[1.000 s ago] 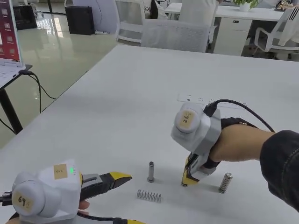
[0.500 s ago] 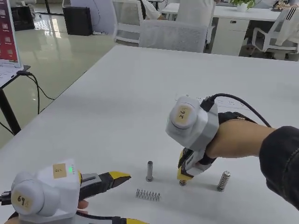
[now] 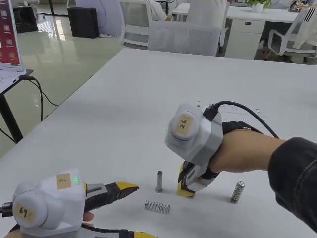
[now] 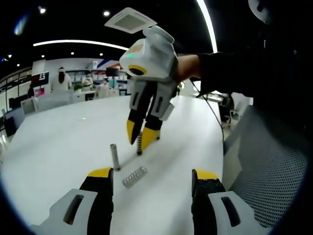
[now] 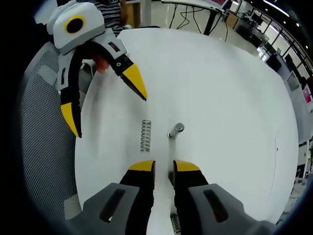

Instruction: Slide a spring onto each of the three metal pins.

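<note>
While your left gripper (image 4: 154, 172) gapes wide, your right gripper (image 5: 165, 165) is narrowly parted, empty. A spring (image 3: 157, 207) lies near the bare pin (image 3: 159, 181).

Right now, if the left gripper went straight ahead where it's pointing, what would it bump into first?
Probably the loose spring, lying just ahead of the left gripper. The bare pin stands beyond it. Height is hard to judge, so it might pass over.

Head view above looking down, gripper views low, opposed, sharing the spring (image 4: 134, 176)
</note>
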`<state>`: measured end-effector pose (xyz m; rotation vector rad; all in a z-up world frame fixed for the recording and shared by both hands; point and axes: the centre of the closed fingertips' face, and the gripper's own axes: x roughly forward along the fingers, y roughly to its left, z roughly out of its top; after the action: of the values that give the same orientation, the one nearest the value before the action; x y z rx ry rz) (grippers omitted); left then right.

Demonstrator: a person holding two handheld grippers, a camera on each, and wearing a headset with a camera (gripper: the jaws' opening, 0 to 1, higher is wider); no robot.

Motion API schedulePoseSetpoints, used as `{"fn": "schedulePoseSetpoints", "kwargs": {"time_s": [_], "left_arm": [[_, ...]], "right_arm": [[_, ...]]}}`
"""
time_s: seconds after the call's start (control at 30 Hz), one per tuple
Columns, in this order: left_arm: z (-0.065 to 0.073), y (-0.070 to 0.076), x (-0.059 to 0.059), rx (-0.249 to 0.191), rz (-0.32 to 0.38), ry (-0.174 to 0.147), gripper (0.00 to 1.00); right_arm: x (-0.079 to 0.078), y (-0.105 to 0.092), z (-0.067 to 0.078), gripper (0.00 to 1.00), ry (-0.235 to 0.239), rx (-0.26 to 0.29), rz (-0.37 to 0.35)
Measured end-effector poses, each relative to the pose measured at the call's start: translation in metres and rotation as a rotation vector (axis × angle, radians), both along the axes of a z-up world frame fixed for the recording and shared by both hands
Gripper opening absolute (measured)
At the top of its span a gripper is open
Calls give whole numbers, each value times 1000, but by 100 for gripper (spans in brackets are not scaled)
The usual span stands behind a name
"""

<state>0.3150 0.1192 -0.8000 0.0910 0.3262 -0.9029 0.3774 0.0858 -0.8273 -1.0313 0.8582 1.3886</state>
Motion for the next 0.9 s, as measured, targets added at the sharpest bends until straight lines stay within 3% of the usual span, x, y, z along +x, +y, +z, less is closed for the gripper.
{"fn": "schedulePoseSetpoints", "kwargs": {"time_s": [0.2,0.53,0.9], "left_arm": [[0,0,0,3,-3,0,60],[-1,1,0,0,0,1,60],[-3,2,0,4,0,5,60]], "right_arm": [[-7,8,1,12,6,11,15],[-24,18,-12,12,32,-7,60],[-28,19,-28,10,50,-40,74]]}}
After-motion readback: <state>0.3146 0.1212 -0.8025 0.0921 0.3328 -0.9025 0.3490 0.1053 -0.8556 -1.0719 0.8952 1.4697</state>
